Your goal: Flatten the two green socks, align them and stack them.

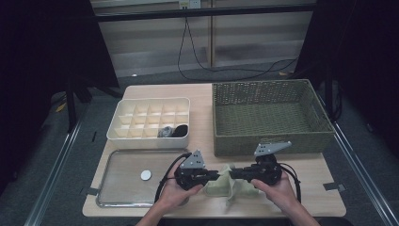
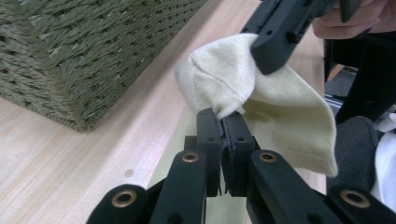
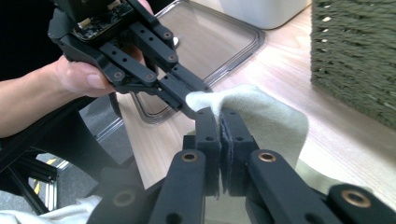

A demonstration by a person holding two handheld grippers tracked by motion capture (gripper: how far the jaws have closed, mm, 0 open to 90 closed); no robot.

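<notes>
Hanging between the two grippers near the front edge of the table (image 1: pixel 282 200) is a pale sock (image 1: pixel 225 182), lifted at its middle and drooping down to the tabletop on both sides. The left gripper (image 1: pixel 217 175) comes at it from the left, and its jaws are pressed together on a fold of the sock's cloth; in the left gripper view the sock (image 2: pixel 261 112) rises right above the closed jaw tips. The right gripper (image 1: pixel 234 173) comes from the right with its jaws likewise pinched on the sock (image 3: pixel 261 116), just beside the other's tips. Both pinch points sit close together at the top of the sock. Behind the sock stands a woven basket (image 1: pixel 268 136); to the left lie a clear lid (image 1: pixel 122 176) and a white divided box (image 1: pixel 148 139).
</notes>
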